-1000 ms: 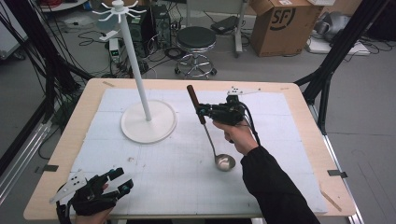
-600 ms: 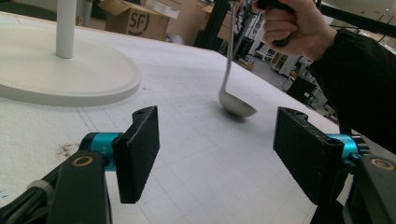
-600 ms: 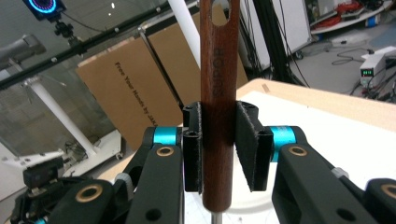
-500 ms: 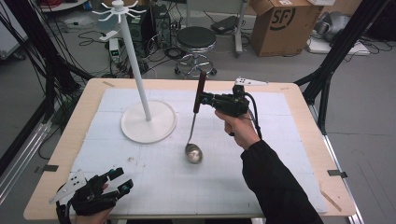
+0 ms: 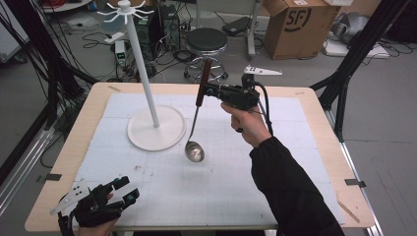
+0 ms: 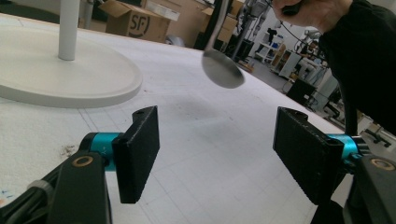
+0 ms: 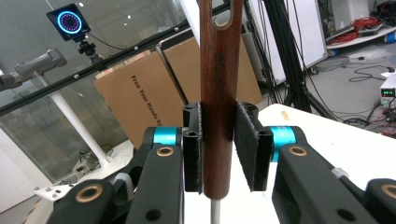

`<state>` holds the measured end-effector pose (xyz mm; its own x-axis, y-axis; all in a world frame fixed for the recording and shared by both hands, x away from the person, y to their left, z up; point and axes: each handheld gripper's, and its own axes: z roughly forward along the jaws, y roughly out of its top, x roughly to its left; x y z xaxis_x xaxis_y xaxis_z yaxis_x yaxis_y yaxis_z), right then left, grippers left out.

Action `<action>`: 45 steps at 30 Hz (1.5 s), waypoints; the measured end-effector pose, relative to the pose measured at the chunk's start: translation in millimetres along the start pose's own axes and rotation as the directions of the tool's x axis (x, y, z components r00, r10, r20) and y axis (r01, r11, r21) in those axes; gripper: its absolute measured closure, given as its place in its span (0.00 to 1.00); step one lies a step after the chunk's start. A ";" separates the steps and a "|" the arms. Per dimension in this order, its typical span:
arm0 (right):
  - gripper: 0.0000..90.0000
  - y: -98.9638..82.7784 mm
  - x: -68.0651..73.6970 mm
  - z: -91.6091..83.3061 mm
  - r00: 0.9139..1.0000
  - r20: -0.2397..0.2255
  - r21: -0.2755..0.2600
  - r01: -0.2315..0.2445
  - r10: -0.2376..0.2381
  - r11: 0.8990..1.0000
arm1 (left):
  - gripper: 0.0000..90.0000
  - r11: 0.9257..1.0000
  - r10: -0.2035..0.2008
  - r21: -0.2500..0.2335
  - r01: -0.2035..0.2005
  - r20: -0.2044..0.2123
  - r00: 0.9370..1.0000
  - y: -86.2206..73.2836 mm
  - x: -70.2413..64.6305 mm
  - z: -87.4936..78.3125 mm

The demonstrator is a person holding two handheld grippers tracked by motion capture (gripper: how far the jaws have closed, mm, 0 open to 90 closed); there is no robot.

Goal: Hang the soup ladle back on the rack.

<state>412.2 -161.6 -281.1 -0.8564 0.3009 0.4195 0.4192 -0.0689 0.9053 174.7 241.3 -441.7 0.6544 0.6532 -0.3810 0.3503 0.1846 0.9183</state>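
High view: right gripper [image 5: 205,90] is held up over the far-middle of the table [image 5: 314,147], jaws clamped on the dark wooden handle of a ladle [image 5: 194,147]. Ladle hangs near-upright, handle top above the jaws, thin metal shaft running down to the bowl, which hangs clear of the white mat, just right of the round base of the white stand [image 5: 156,128]. The stand's pole rises to a hooked top at far left.

Right gripper view gives what the high view can't: both pads [image 7: 191,147] press the handle of the ladle [image 7: 218,102] from either side, a slot cut in the handle's upper end, metal shaft starting just below the wood. Behind it: a cardboard box [image 7: 140,100] w/ printed text, a camera w/ a lit ring.

Left gripper [image 5: 129,189] rests at the near-left table corner in the high view, in a gloved hand. Left gripper view shows its jaws apart w/ nothing between them, and low over the mat. Same view shows the ladle bowl [image 6: 223,70] from low down, clear of the surface, the stand base [image 6: 70,74] to its left, and the person's dark sleeve [image 6: 364,60] at right.

Around: black stool [image 5: 207,44] and a cardboard box [image 5: 300,24] on the floor beyond the far edge, cables at far left. Nothing lies between ladle and stand.
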 end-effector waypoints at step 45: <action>0.82 86.5 30.0 74.6 0.993 -0.026 0.016 0.117 -0.117 0.993 | 0.36 1.000 -0.016 -0.011 0.015 -0.012 1.000 -0.5 3.7 -7.3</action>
<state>445.3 -87.5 -195.2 -0.9072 0.2818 0.3123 0.3204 -0.0180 0.9471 172.1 249.0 -442.9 0.6407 0.6591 -0.3938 0.3527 0.2030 0.9135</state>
